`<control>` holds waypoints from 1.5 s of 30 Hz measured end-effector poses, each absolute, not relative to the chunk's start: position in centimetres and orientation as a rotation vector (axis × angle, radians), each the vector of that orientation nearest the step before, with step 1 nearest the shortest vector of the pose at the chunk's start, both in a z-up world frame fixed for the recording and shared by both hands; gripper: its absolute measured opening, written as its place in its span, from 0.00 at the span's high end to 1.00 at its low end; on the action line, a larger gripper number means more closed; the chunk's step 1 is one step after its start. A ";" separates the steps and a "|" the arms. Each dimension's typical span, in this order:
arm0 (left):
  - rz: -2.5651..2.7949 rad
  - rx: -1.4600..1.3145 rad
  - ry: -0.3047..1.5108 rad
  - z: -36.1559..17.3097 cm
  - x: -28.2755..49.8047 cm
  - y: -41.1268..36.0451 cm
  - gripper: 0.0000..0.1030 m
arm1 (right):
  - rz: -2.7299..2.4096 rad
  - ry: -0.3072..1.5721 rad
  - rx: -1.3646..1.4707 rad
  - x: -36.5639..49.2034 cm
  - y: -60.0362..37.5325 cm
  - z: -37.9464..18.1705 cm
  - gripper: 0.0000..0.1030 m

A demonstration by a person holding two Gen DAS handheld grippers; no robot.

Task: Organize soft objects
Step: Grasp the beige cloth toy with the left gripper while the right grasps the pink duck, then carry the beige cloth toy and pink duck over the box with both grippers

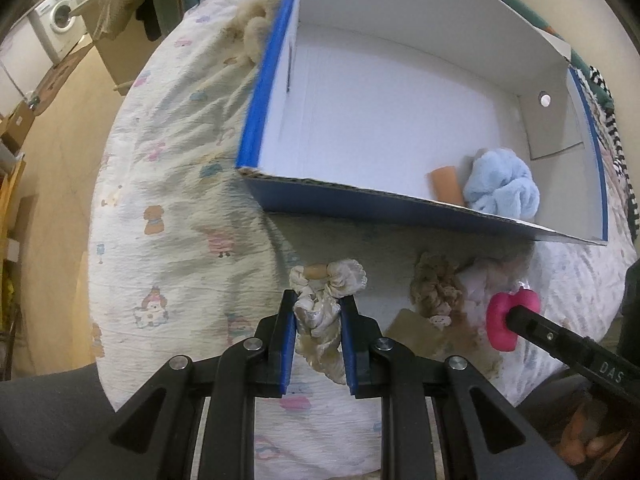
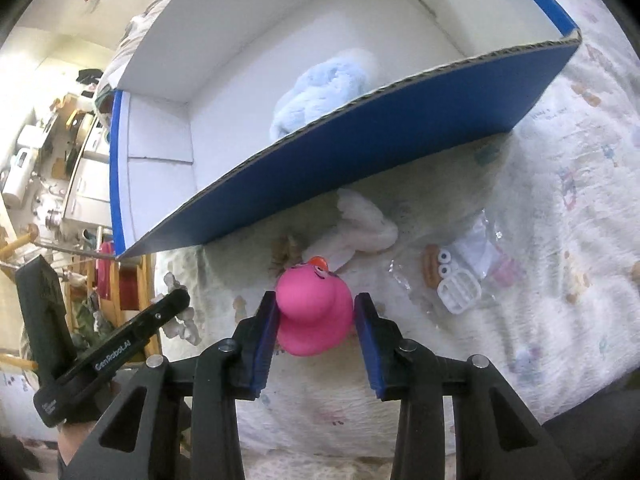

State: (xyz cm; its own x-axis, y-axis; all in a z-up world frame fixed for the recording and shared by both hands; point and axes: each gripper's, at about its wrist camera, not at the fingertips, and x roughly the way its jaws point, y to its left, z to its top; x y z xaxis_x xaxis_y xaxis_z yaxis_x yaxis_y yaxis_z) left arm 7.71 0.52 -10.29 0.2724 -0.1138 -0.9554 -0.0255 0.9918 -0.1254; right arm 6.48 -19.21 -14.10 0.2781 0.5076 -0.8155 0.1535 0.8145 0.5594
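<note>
A blue cardboard box (image 1: 360, 204) with a white inside lies on the patterned bedspread (image 1: 168, 184). In it lie a light blue fluffy scrunchie (image 1: 504, 188) and a small tan cylinder (image 1: 444, 184). My left gripper (image 1: 318, 312) is shut on a cream satin scrunchie (image 1: 320, 312) in front of the box. My right gripper (image 2: 314, 312) is shut on a pink rubber duck (image 2: 312, 312), just short of the box's near wall (image 2: 360, 160). The duck also shows in the left wrist view (image 1: 508, 320). The blue scrunchie shows in the right wrist view (image 2: 320, 92).
A beige lace scrunchie (image 1: 436, 288) and white fabric (image 1: 480, 284) lie by the box wall. A white cloth (image 2: 368, 228) and a plastic bag with a googly-eyed toy (image 2: 456, 280) lie to the right. A cream fluffy item (image 1: 256, 28) sits left of the box. The bed edge drops to the floor at left.
</note>
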 end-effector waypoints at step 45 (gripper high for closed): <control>-0.157 -0.010 1.059 1.1 15.8 -3.8 0.82 | 0.443 0.913 0.577 12.2 -21.3 -1.8 0.61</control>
